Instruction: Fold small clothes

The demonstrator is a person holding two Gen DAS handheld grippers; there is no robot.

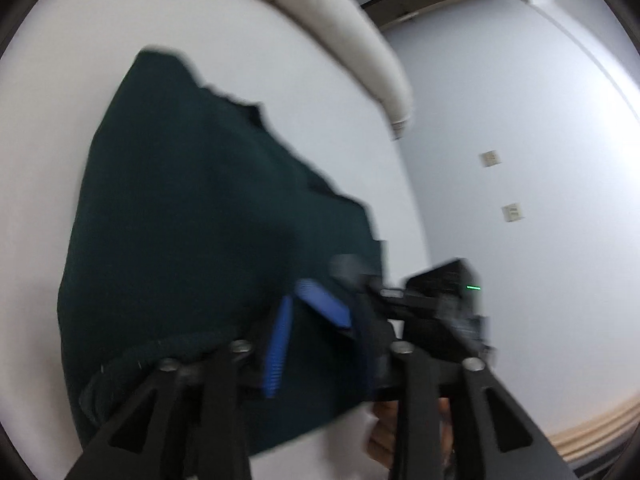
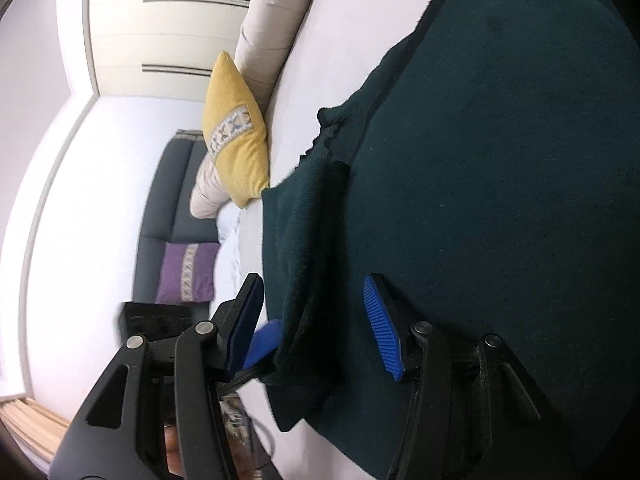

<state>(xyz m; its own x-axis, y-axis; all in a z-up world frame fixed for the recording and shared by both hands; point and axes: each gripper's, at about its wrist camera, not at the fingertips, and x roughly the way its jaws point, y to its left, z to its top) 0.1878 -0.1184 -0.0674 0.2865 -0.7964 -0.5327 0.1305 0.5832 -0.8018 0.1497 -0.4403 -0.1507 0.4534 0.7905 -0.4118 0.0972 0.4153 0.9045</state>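
A dark green knit garment point(image 1: 192, 216) lies on the white bed point(image 1: 300, 60); it also fills the right wrist view point(image 2: 500, 168). My left gripper point(image 1: 308, 344) is at its near corner, jaws apart, one blue pad point(image 1: 276, 356) lying against the cloth; the right finger is hidden behind the other gripper. My right gripper point(image 2: 320, 328) is open, its jaws standing on either side of a raised fold of the garment's edge point(image 2: 308, 288), with the blue pads point(image 2: 382, 328) not pressing it. The other gripper point(image 1: 436, 300) shows close in front of the left wrist camera.
A cream bolster point(image 1: 336, 24) runs along the bed's far side. A yellow cushion point(image 2: 234, 128) leans at the bed edge. A dark sofa point(image 2: 168, 208) with a purple cushion point(image 2: 186, 272) stands beyond. White wall point(image 1: 520, 160) and wardrobe point(image 2: 160, 28) are behind.
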